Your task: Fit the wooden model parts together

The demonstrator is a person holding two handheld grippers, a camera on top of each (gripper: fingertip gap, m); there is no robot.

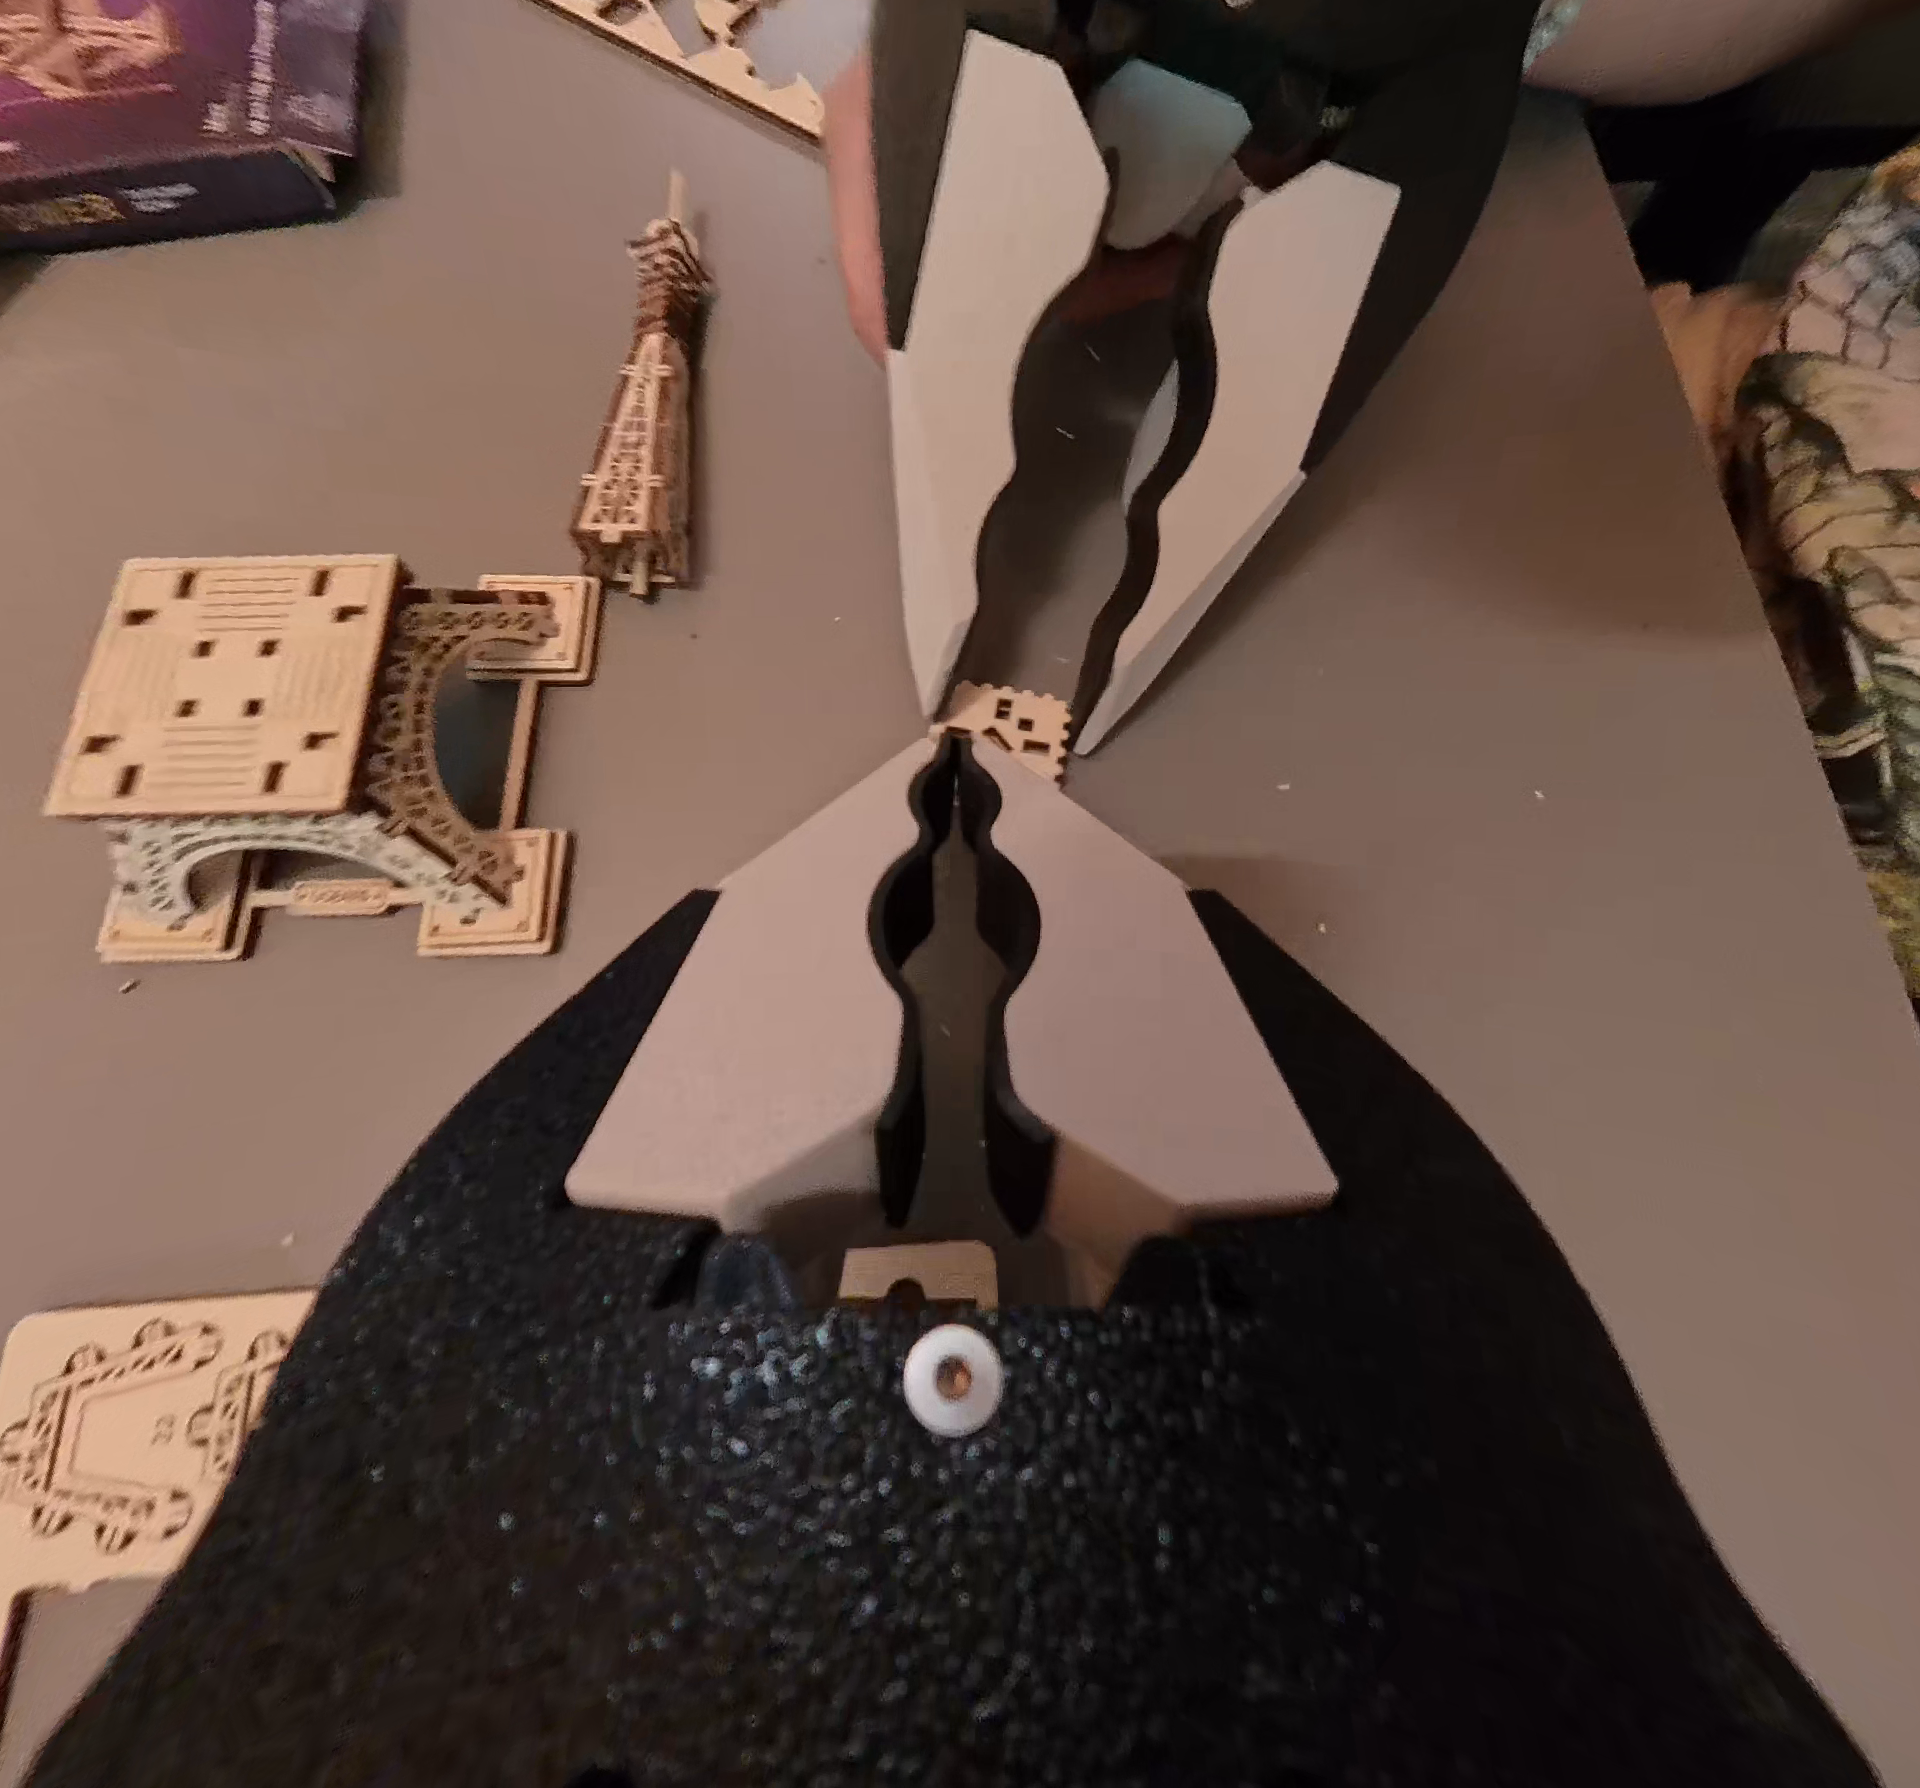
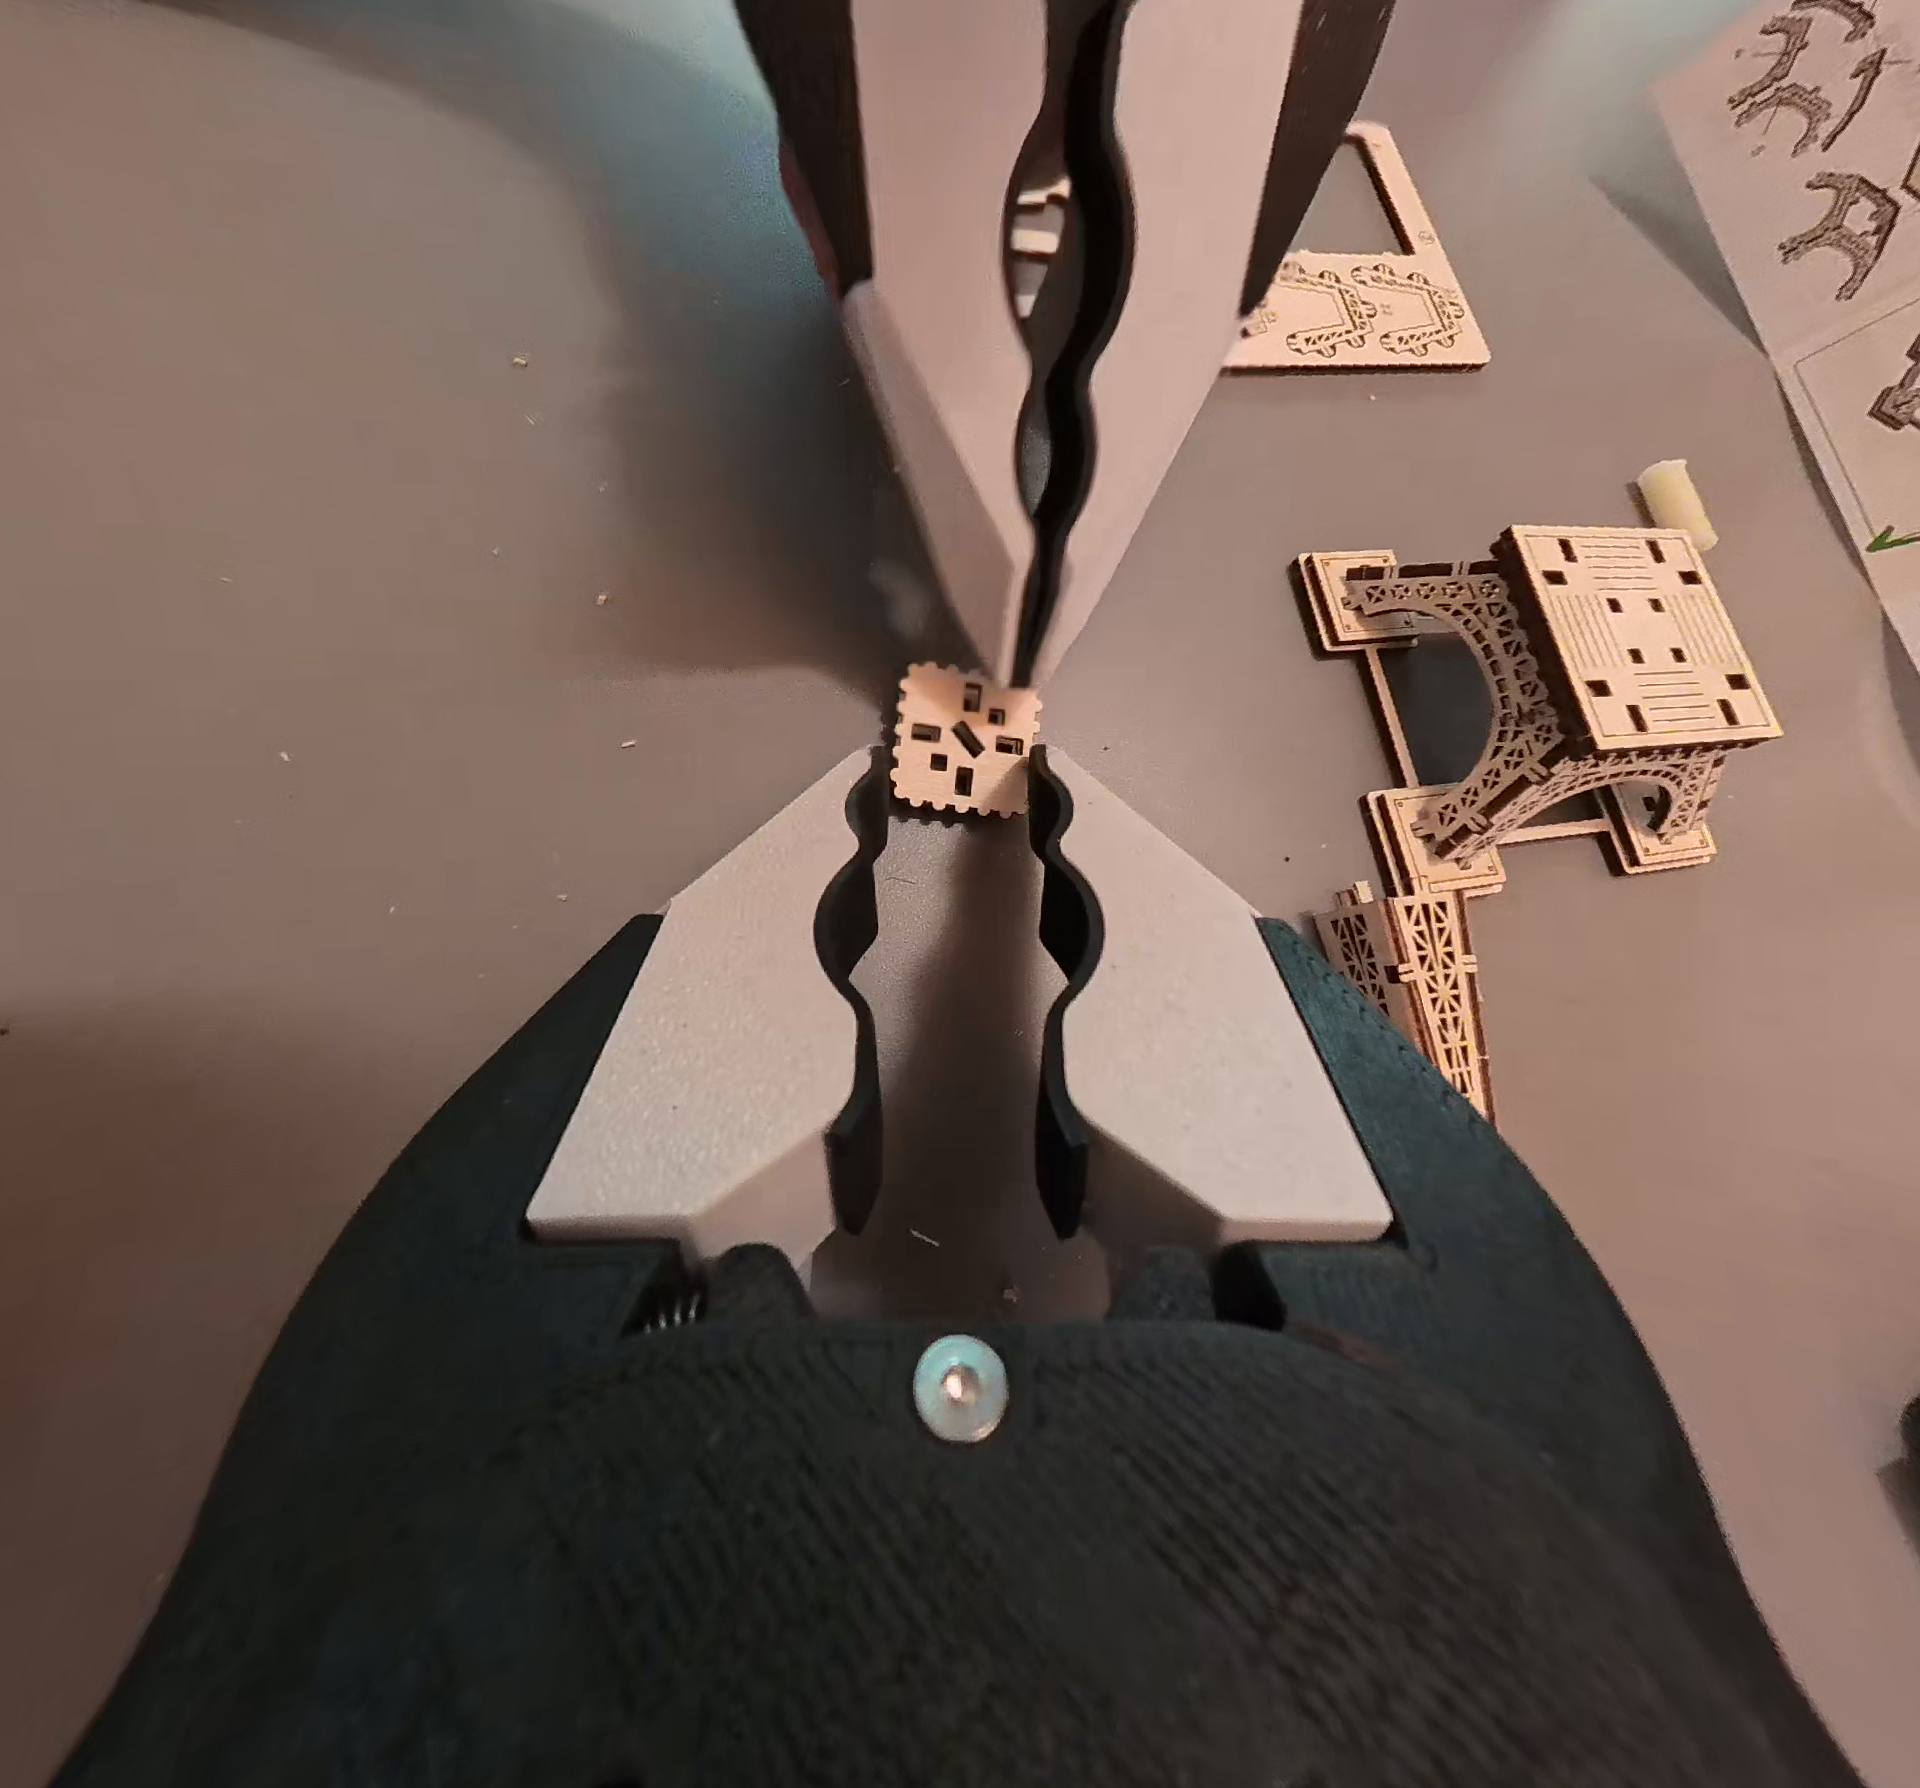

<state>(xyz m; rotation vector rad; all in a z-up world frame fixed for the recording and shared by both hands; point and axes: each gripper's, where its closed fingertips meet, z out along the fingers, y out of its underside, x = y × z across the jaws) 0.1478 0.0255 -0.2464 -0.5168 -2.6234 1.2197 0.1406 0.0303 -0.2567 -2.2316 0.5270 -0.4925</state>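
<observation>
My right jaws (image 2: 961,772) pinch the small slotted wooden plate (image 2: 964,753) by two opposite edges, above the counter (image 2: 416,491); my left jaws (image 1: 954,751), pressed nearly together, nip its corner. The plate looks thin, light and brittle, so grip edges only, gently.

Grey table (image 1: 1351,907): tower base (image 1: 312,751), spire (image 1: 644,419) (lying flat).

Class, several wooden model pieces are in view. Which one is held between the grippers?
The small square plate with slots. The right gripper grips its sides; unlike it, the arched base and spire lie on the table.
</observation>
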